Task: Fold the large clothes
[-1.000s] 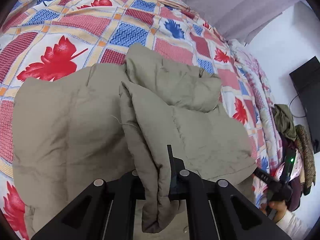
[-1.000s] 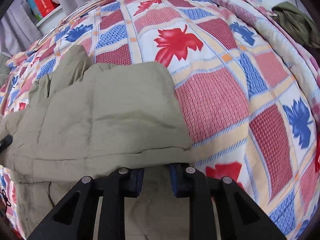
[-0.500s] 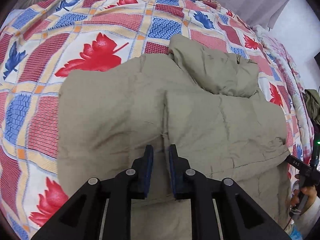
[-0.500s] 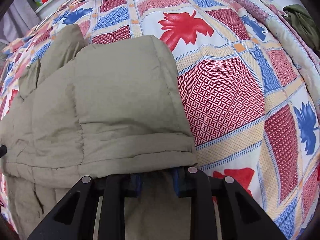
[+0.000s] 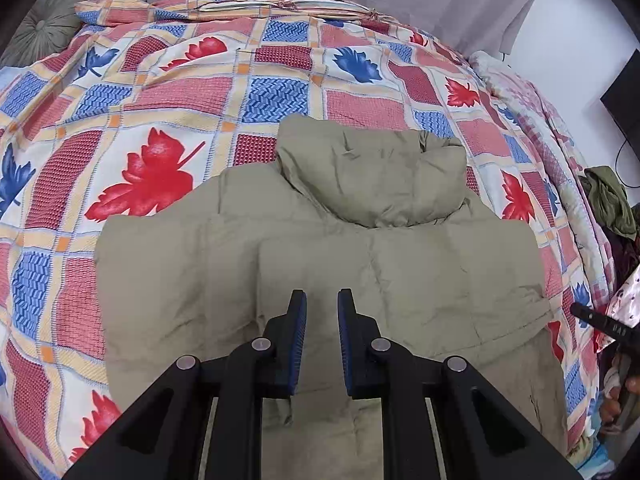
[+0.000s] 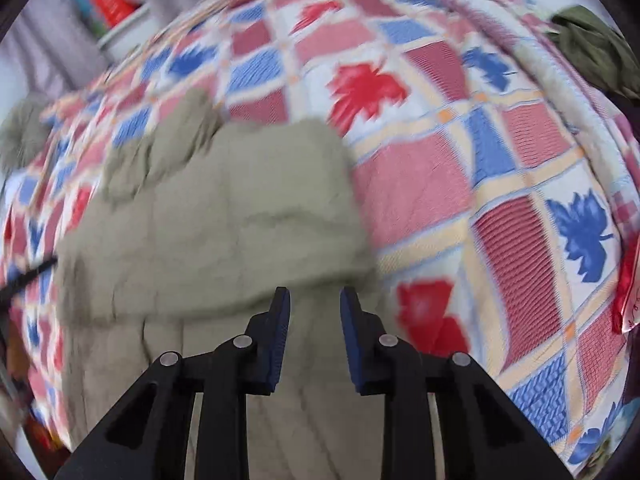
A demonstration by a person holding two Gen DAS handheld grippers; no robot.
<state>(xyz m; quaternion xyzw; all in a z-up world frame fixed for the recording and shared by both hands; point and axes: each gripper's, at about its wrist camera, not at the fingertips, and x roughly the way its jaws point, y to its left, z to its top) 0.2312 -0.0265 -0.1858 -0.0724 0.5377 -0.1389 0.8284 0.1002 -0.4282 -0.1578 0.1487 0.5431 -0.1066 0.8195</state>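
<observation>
The puffy khaki quilted jacket (image 5: pixel 360 264) lies on the bed's patchwork bedspread with red and blue leaves (image 5: pixel 168 92). It fills the centre and lower half of the left wrist view, its hood (image 5: pixel 372 176) bunched just above the middle of the frame. Both side panels look already folded inward over the body.

The left gripper (image 5: pixel 322 316) hangs over the lower middle of the jacket. Its jaws have just been opening and now stand a narrow gap apart with nothing between them. The right gripper (image 6: pixel 315 312) is set a little wider, also empty, above the folded edge at the bottom centre of its blurred view. The fabric lies below both jaws, not in them.

Judging from this, the risks come from the padding. The filling is springy, so the released panels may creep open, and the ridge at lower right of the left wrist view already looks raised. A next pinch taken through only the top layer would lift that layer and drag the fold apart. The hood could also roll sideways and spoil a lengthwise fold. The slick shell may slide on the bedspread.
</observation>
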